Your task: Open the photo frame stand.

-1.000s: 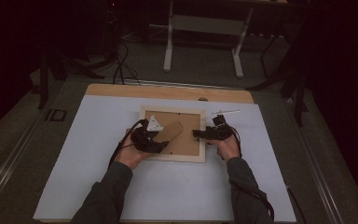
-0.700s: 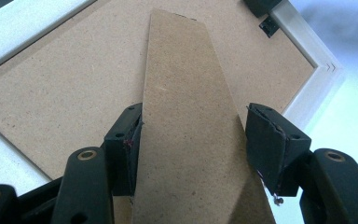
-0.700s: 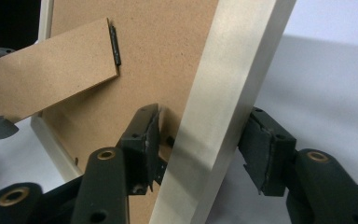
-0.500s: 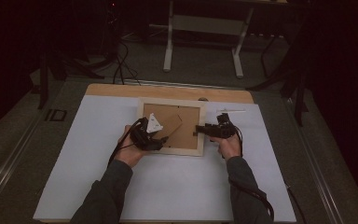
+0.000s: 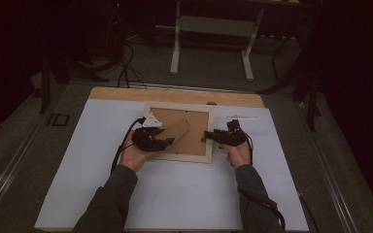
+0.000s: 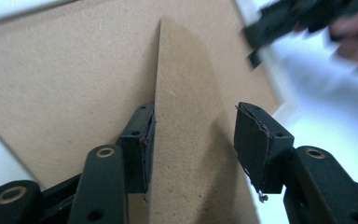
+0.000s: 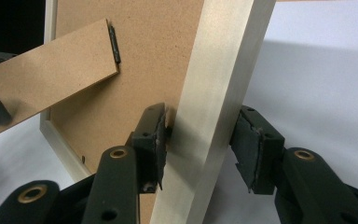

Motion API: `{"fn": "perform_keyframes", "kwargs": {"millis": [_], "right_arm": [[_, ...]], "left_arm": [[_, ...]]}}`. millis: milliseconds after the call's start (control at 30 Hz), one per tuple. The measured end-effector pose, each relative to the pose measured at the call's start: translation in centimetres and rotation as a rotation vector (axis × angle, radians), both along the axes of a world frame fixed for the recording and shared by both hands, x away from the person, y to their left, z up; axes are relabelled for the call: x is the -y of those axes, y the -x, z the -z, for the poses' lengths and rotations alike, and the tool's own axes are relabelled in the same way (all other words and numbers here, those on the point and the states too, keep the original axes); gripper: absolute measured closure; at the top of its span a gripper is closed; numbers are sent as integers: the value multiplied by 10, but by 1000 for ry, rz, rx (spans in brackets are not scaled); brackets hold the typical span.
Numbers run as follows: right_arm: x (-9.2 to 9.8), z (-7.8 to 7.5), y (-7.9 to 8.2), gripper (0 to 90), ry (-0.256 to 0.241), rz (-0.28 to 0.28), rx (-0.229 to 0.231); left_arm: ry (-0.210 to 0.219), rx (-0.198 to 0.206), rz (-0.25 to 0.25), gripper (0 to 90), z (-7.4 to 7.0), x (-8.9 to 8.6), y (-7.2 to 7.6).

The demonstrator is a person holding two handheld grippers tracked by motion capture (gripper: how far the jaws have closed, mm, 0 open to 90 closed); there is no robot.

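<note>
- Pale wooden picture frame (image 5: 178, 132), face down with its brown fibreboard back up, is lying on the white table cover (image 5: 175, 194) toward the far middle; against the picture a second ago it is sitting squarer to the table edge, its earlier skew gone.
- Brown fibreboard easel stand (image 5: 182, 127), hinged to the frame's back, is standing up off the backing in both moments.
- Left gripper (image 5: 167, 142) is staying at the frame's near left part; its grey three-cornered plate is now lying over the frame's left rail rather than over the backing.
- Left gripper's jaws are standing apart around the stand (image 6: 186, 154): one pad is touching the stand's thin edge, the other is hanging clear of its broad face, so nothing is being pinched.
- Right gripper (image 5: 207, 137) has moved inward from a second ago, when it was holding just outside the frame's right edge; it is now reaching over that edge.
- Right gripper's jaws are straddling the frame's pale right rail (image 7: 209, 112): the inner pad is resting against the rail and backing, the outer pad is standing off with a visible gap.
</note>
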State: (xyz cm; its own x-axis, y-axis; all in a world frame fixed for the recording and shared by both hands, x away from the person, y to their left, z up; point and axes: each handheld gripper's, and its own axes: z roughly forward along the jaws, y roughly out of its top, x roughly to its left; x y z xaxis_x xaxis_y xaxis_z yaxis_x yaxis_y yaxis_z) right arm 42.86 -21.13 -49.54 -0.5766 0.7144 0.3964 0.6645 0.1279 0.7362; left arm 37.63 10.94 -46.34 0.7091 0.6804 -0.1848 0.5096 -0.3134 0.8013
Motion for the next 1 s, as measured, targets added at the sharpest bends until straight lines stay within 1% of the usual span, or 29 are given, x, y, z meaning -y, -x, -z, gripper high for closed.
{"fn": "perform_keyframes", "kwargs": {"millis": [33,67,167,200,233,267,333,433,533,633,733,800,867,1000], "right_arm": [[0,0,0,557,-1,-1,2],[1,1,1,556,-4,-1,2],[1,1,1,556,-3,-5,5],[1,0,2,556,-2,-6,9],[1,0,2,556,-3,-8,13],[1,-1,2,556,-3,-8,18],[0,-2,3,556,4,-12,25],[-1,-3,4,556,6,-13,33],[-1,-4,4,556,15,-15,38],[-2,-4,4,555,30,-12,42],[-2,-4,5,555,31,-10,46],[-2,-7,5,556,41,-6,60],[-2,-8,5,557,43,-5,65],[0,-14,6,588,54,-3,95]], "left_arm": [[36,-33,-1,527,1,-3,-3],[55,-51,-2,539,1,-5,-4],[122,-122,-5,580,3,-10,-10],[125,-137,-4,594,4,-11,-11],[118,-149,-2,606,4,-11,-12],[112,-156,-1,619,5,-11,-12],[120,-170,8,627,6,-11,-12],[136,-174,8,649,5,-12,-13],[139,-167,13,672,5,-12,-12],[138,-160,30,699,5,-11,-12],[143,-159,33,708,4,-12,-12],[140,-147,40,717,4,-11,-12],[139,-144,40,722,4,-10,-12],[129,-125,47,742,1,-8,-12]]}}
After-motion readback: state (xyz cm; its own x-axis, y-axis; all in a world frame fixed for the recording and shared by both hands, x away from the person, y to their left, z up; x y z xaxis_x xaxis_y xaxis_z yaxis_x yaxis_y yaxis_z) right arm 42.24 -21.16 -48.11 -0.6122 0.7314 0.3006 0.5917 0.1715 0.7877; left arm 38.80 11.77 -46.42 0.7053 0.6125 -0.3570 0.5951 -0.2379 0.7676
